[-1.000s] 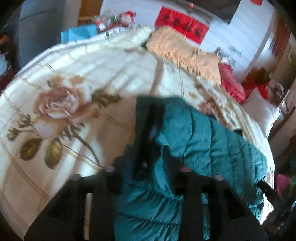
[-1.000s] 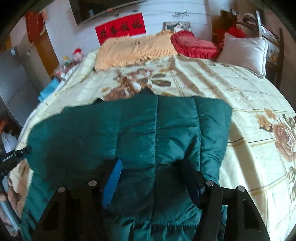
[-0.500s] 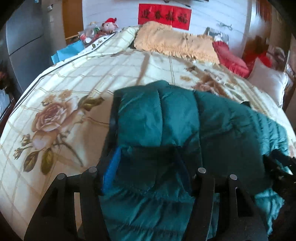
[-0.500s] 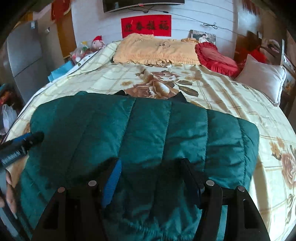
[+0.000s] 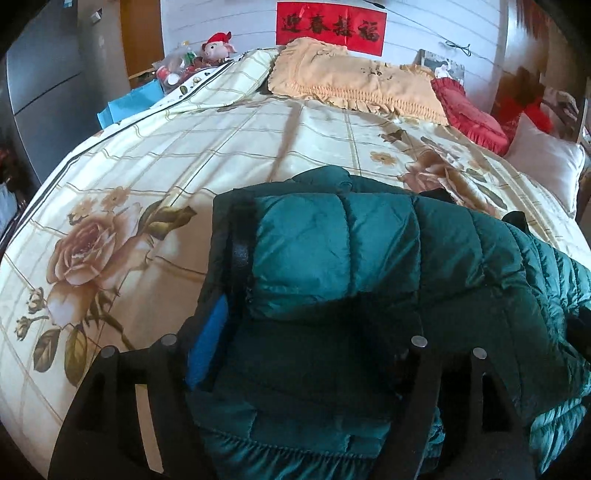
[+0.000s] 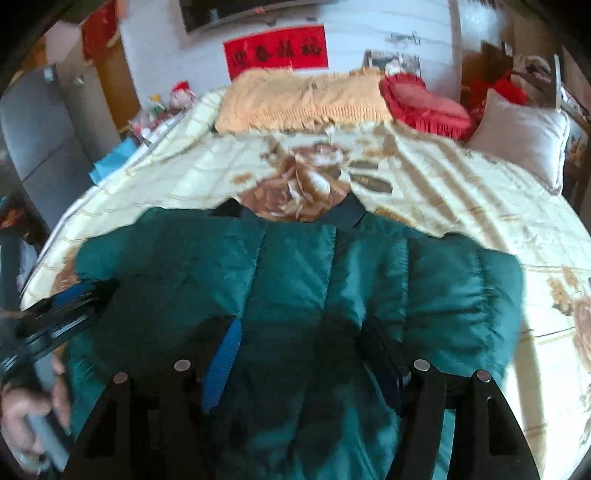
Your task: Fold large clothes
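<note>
- The green puffer jacket (image 5: 369, 266) lies spread across the near half of the bed (image 5: 184, 166), on a cream bedspread printed with large roses.
- In the left wrist view, the left claw (image 5: 303, 339) straddles the jacket's near edge; its fingers stand wide apart with a thick bunch of quilted fabric filling the gap between them. The blue pad of one finger (image 5: 207, 343) shows at the jacket's left side.
- A folded layer of the jacket sits on top just ahead of that claw, with a dark inner edge showing along its left side.
- In the right wrist view, the right claw (image 6: 306, 354) also has jacket fabric (image 6: 295, 277) between its spread fingers, a blue-padded finger (image 6: 225, 358) on the left and a dark one on the right. This view is motion-blurred.
- From there the left claw's dark body (image 6: 62, 317) shows at the left edge, over the jacket's far side, with the person's hand (image 6: 26, 410) around its handle.
- At the head of the bed rest a peach frilled pillow (image 5: 354, 77), a red cushion (image 5: 469, 114) and a white pillow (image 5: 543, 155).
- A red banner (image 5: 330, 22) with dark characters hangs on the white wall above.
</note>
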`<action>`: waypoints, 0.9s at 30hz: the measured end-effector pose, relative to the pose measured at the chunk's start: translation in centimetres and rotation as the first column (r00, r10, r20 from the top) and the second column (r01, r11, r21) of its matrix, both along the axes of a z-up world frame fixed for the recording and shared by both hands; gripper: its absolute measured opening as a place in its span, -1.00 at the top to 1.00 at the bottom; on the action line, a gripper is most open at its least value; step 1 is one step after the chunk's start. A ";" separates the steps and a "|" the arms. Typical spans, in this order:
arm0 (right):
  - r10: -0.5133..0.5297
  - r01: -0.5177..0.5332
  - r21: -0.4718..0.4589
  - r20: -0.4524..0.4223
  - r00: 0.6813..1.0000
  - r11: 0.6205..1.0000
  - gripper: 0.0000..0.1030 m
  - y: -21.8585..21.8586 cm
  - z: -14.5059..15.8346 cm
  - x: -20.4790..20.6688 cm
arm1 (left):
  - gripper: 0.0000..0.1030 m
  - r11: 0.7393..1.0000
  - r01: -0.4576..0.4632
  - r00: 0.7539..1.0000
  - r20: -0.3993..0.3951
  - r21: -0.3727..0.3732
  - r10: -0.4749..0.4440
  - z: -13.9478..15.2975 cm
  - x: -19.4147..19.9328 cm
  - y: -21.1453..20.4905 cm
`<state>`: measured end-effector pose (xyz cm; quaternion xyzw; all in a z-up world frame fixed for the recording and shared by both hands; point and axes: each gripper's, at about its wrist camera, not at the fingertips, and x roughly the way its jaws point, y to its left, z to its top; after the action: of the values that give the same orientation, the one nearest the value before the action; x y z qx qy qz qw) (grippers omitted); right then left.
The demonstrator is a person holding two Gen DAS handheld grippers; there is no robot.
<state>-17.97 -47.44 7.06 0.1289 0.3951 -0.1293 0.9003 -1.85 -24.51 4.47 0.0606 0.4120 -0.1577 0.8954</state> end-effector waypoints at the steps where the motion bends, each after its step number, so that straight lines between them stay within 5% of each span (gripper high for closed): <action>1: 0.010 -0.010 -0.012 0.007 1.000 1.000 -0.27 0.2 0.4 -0.7 | -0.41 1.000 0.001 1.000 0.000 -0.001 -0.001 0.0 0.1 0.0; 6: 0.001 -0.001 -0.114 0.000 1.000 0.993 -0.28 0.4 0.7 -4.2 | -0.42 1.000 -0.005 1.000 0.003 -0.008 0.005 -0.1 0.1 -0.1; 16: -0.041 0.028 -0.144 -0.087 0.995 0.989 -0.37 -0.4 -3.6 -2.6 | -0.54 1.000 0.000 1.000 0.015 -0.013 0.000 -0.7 0.3 -0.4; 22: -0.048 0.044 -0.097 -0.042 0.998 0.994 -0.37 -0.8 -0.5 -5.2 | -0.53 0.999 -0.005 1.000 -0.001 -0.036 0.005 0.5 -0.2 0.8; 27: -0.031 0.034 -0.133 0.027 0.999 0.991 -0.37 0.2 2.2 -7.3 | -0.53 0.988 0.012 1.000 0.028 -0.156 -0.008 4.0 -2.4 2.6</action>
<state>-25.32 -47.27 9.30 0.0767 0.3721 -0.1685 0.9096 -4.29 -21.92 8.49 -0.0055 0.3856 -0.1932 0.9022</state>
